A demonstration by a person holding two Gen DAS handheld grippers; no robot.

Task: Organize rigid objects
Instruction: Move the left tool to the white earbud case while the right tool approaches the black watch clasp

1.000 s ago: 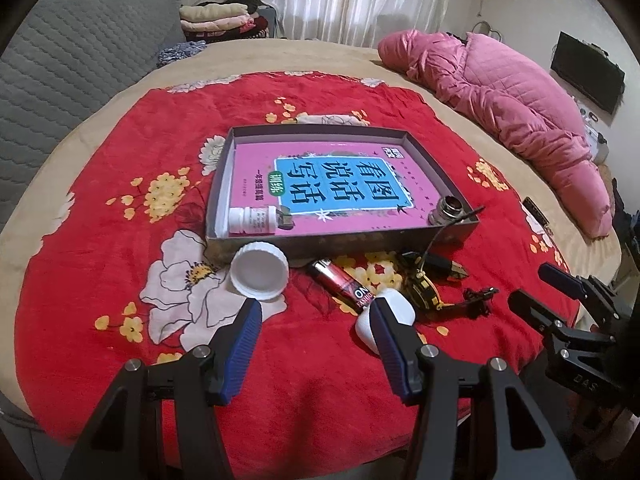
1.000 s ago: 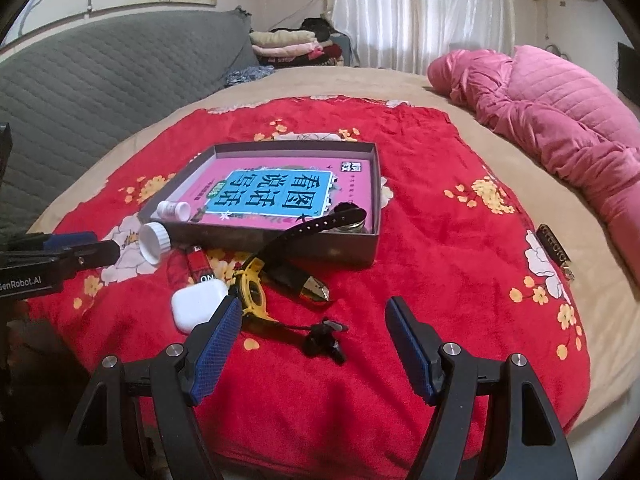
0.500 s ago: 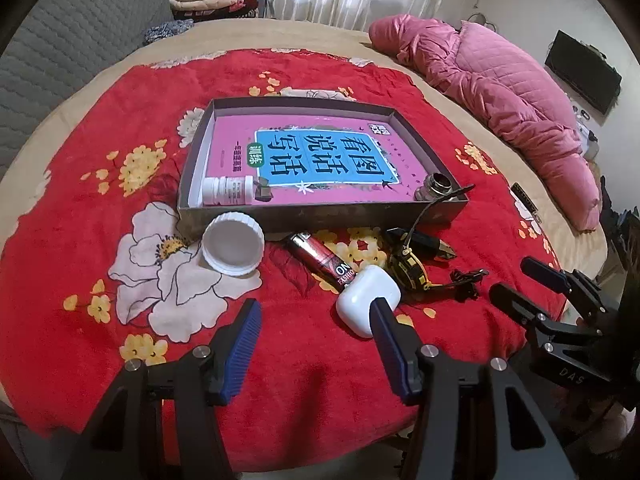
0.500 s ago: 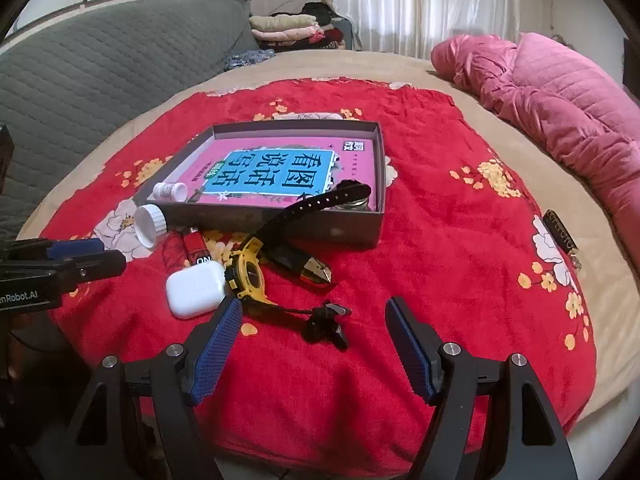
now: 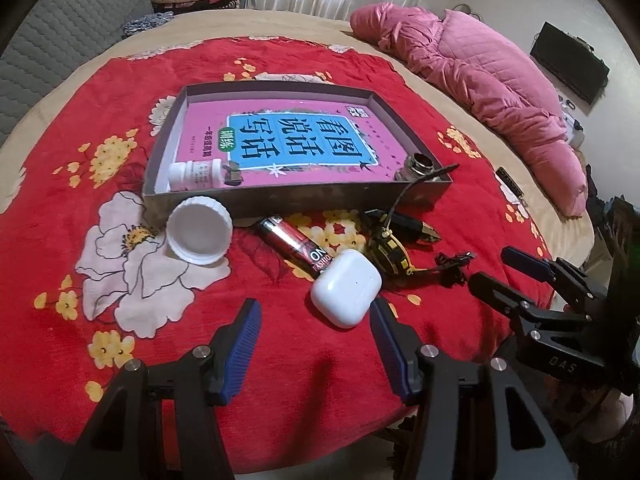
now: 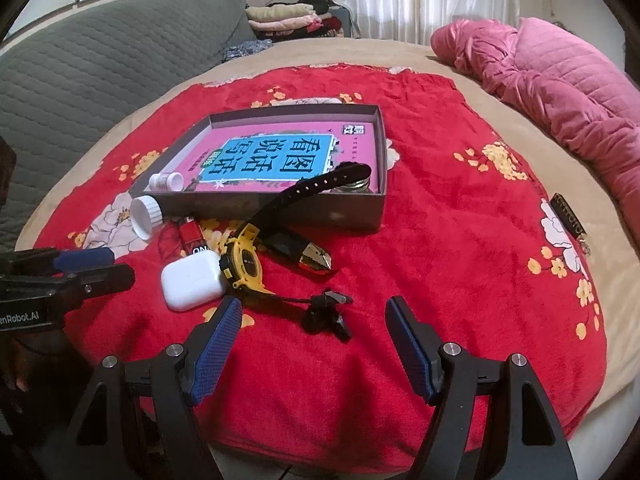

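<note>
target: white earbud case, just ahead of my left gripper, toward its right finger
long axis: slanting away rightward
nearer tongs: my left; both pairs wide, empty

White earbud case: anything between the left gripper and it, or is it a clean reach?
Nothing visible. The white earbud case lies on the red blanket just ahead of the open left gripper, with only blanket between. The lighter lies beyond it.
</note>
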